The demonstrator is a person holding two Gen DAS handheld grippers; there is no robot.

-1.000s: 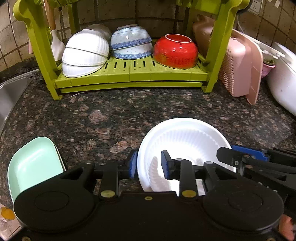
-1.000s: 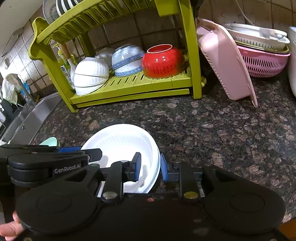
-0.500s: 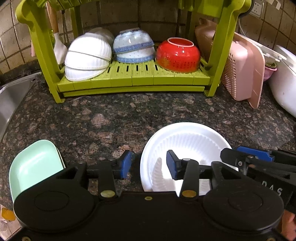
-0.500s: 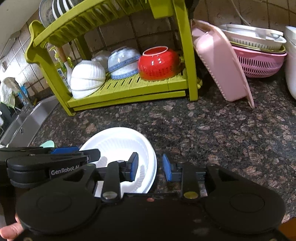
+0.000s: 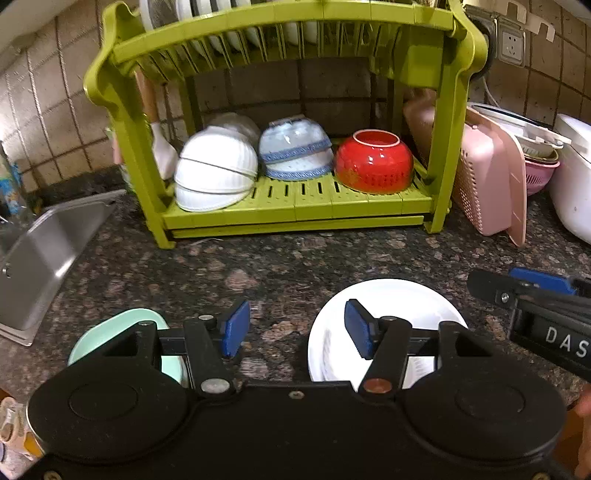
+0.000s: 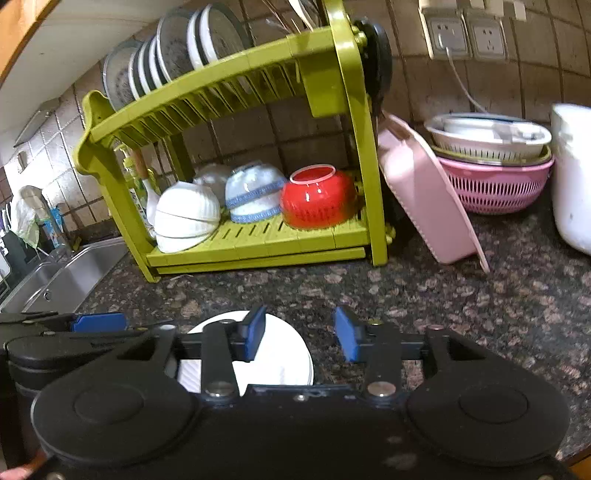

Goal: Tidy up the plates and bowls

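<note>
Left gripper (image 5: 295, 334) hovering spread, white bowl (image 5: 391, 306) at 3 o'clock; right gripper (image 6: 300, 336) spread, gripping nothing, rack (image 6: 229, 122) at 12.

I see a steel sink (image 5: 55, 251) left of the speckled granite counter (image 5: 295, 258), and a pink colander (image 6: 495, 184) by wall sockets (image 6: 465, 33).

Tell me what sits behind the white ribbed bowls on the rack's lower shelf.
Behind the stacked white ribbed bowls a pale grey bowl shows, upside down. Only its top is visible; the rest is covered.
</note>
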